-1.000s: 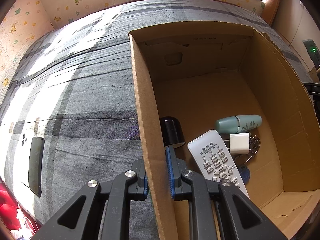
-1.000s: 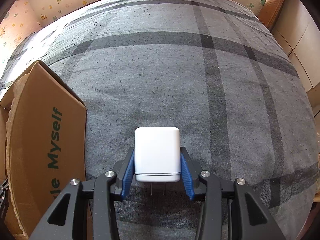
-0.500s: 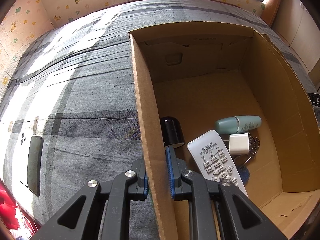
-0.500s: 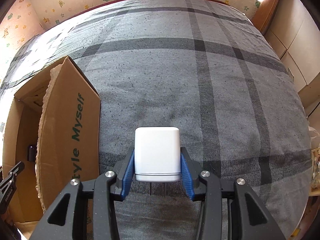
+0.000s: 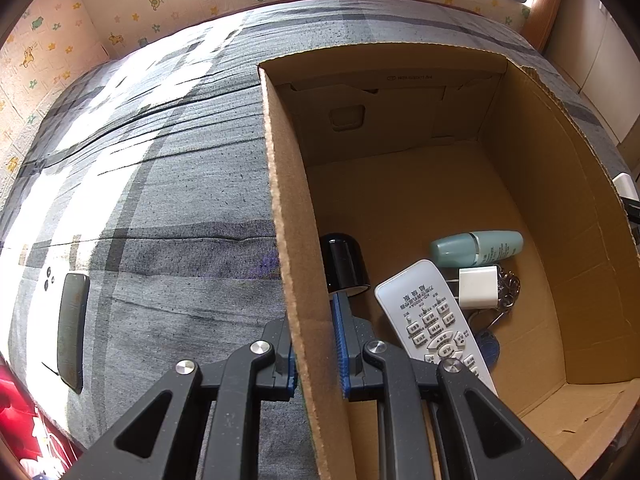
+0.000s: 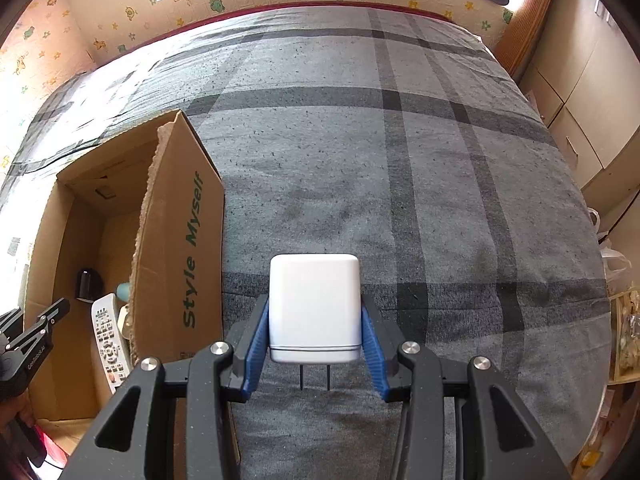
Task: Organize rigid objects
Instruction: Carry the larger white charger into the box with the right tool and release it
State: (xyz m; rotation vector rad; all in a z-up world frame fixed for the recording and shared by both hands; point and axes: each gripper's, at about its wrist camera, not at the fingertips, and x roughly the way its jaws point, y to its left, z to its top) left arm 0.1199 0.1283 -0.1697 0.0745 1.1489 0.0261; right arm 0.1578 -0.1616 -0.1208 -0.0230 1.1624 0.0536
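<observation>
My right gripper [image 6: 314, 344] is shut on a large white charger [image 6: 314, 306], prongs pointing back at the camera, held above the grey plaid bed to the right of the cardboard box [image 6: 176, 240]. My left gripper [image 5: 316, 344] is shut on the left wall of the cardboard box [image 5: 292, 240]. Inside the box lie a white remote [image 5: 432, 316], a small white plug adapter [image 5: 478, 286], a teal bottle [image 5: 476, 246], a black cup [image 5: 344, 266] and a key ring with a blue tag [image 5: 490, 346]. The remote [image 6: 108, 336] and black cup [image 6: 86, 282] also show in the right wrist view.
A dark phone [image 5: 72, 324] lies on the bed [image 5: 160, 200] left of the box. The plaid bed [image 6: 400, 180] stretches away to a padded patterned wall. Cupboards [image 6: 580, 120] stand off the right side, and bags [image 6: 624, 320] sit by the bed's right edge.
My right gripper has risen and drawn back with the white charger, bringing the box's open interior and the left gripper into its view. The left gripper kept its hold on the box wall.
</observation>
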